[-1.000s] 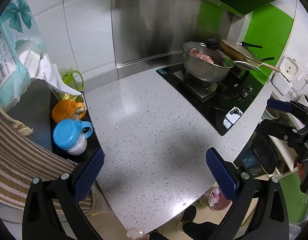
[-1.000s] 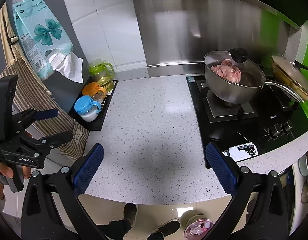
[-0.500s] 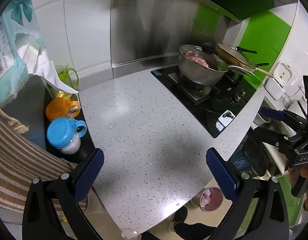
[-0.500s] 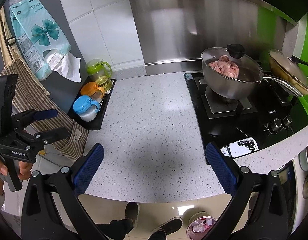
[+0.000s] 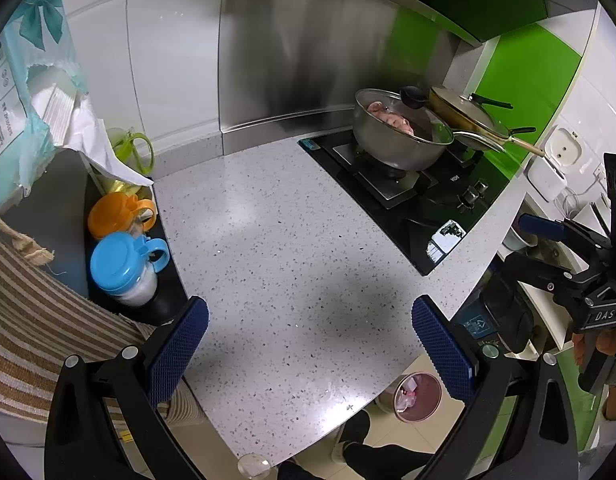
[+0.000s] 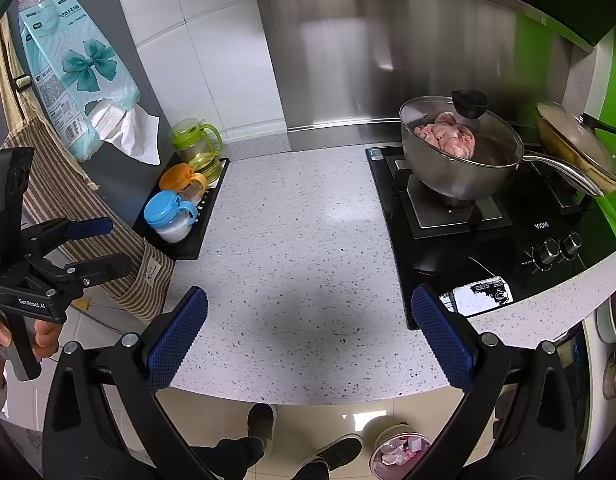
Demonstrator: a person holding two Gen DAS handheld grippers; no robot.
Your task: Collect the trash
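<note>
Both grippers, left gripper [image 5: 309, 342] and right gripper [image 6: 308, 332], hold jaws wide apart w/ nothing between, above speckled counter [image 6: 300, 240], and the trash bin [image 6: 399, 456] stands on floor at bottom right of right wrist view.

1. Bin [image 5: 416, 398]: small, round, pinkish, upright on the tiled floor below the counter's front edge; it stands just beside the person's shoes
2. Bin liner: a thin clear plastic bag folded over the rim
3. Trash [image 6: 396, 455]: crumpled pink and white scraps lying loose inside the bin, only partly filling it
</note>
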